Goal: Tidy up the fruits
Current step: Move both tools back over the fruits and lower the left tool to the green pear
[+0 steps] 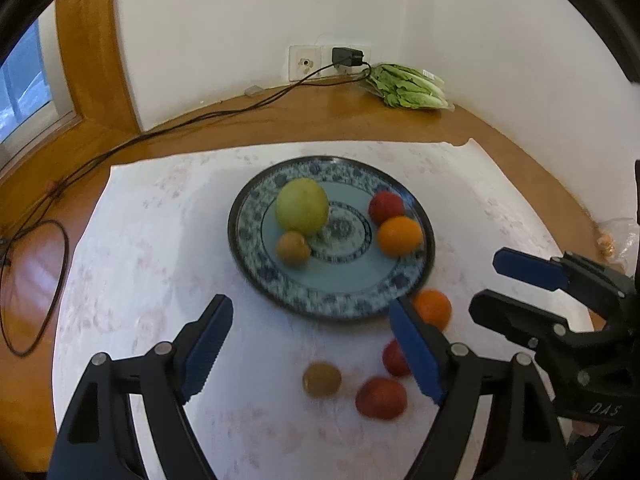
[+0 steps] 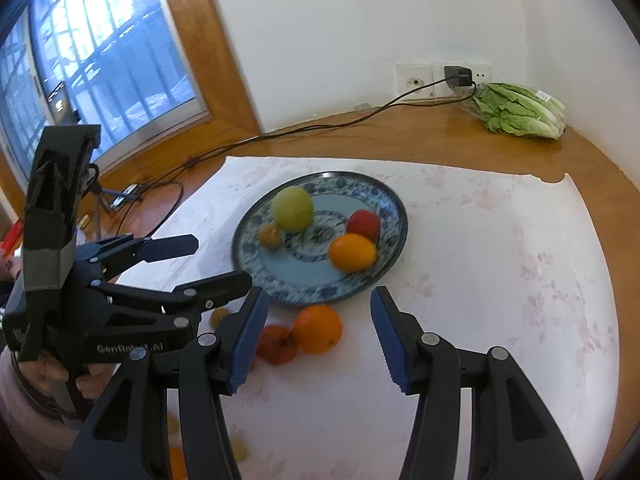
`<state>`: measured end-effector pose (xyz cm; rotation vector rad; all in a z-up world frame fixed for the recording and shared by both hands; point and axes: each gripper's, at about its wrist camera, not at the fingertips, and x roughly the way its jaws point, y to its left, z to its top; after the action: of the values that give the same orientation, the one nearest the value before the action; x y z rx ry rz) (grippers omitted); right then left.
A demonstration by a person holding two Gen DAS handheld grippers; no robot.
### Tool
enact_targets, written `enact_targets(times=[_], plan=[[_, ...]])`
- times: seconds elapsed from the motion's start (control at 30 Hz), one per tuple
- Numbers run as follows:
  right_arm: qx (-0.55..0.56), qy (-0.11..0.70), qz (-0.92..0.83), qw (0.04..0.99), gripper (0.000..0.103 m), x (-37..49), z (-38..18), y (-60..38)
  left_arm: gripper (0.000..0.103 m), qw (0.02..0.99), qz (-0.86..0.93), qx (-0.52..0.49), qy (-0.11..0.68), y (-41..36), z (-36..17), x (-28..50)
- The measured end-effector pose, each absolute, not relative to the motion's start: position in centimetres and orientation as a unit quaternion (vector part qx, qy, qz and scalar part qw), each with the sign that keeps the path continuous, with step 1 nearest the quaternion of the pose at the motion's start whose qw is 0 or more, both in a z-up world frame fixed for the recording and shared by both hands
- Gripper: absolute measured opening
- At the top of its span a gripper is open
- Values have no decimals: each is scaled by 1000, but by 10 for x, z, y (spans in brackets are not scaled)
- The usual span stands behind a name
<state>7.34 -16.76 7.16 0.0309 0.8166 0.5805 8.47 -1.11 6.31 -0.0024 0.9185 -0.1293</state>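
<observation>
A round blue-and-white patterned ceramic plate [image 1: 412, 276] sits on a white floral cloth [image 1: 140, 240] and carries a large yellow-green pear-like fruit [image 1: 302, 205], a brown kiwi [image 1: 293, 249], a red tomato [image 1: 386, 207] and an orange [image 1: 400, 236]. Just off the plate's near rim lie a second orange [image 1: 434, 307], two more red tomatoes [image 1: 381, 398] and a second kiwi [image 1: 321, 379]. The left gripper [image 1: 310, 346] gapes wide and empty; the right gripper [image 2: 318, 342] stands partly open, gripping nothing
</observation>
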Motion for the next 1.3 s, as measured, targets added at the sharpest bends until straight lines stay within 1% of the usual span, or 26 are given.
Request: enact_targets(times=[0.4,0.83,1.03,1.3], plan=[[23,400,286,871,55,31,78,-175,84,889,-68,-16,453,-4,74,36],[21,407,285,867,55,2,80,-183,84,875,-87,-45,475,6,74,-12],[25,403,276,872,55,-7,85,-195,84,859,-107,-65,496,6,69,-32],[37,413,269,870,55,-12,78,-210,84,845,-140,-48,515,-12,62,-61]])
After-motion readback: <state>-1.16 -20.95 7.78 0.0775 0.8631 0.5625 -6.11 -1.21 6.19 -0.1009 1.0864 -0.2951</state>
